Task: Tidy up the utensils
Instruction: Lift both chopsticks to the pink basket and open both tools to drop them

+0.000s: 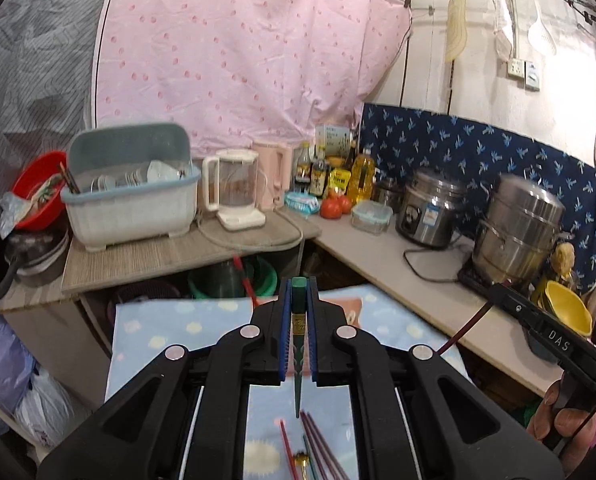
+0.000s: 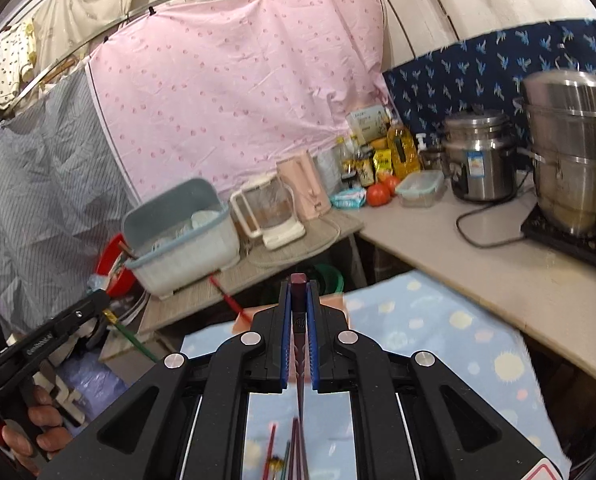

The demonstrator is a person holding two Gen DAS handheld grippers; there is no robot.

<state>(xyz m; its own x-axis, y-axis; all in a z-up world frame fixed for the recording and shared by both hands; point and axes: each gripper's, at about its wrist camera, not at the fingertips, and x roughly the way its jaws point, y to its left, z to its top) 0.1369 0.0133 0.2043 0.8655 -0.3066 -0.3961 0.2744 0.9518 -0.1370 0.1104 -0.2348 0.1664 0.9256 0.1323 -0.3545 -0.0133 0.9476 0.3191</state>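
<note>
Cramped kitchen corner with pink curtain [image 1: 250, 52], blue patterned tabletop [image 1: 170, 332] below, left tongs [image 1: 299, 300] clamped on green chopstick [image 1: 298, 344], right tongs [image 2: 298, 300] clamped on dark red chopstick [image 2: 299, 320], loose chopsticks [image 1: 317, 448] on cloth, perhaps five.

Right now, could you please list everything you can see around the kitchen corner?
Green chopstick: one, clamped in left tool.
Dark red chopstick: one, clamped in right tool.
Loose chopsticks: several, red and purple, on the blue cloth.
Dish rack: one, grey-blue, on the left counter.
Red basin: one, left of rack.
Kettles: two, clear-white and pink, beside rack.
Bottles: several, in the corner.
Tomatoes: two, red.
Steel pots: two large, right counter.
Pink curtain: one, behind.
Left tool: shut.
Right tool: shut.
</note>
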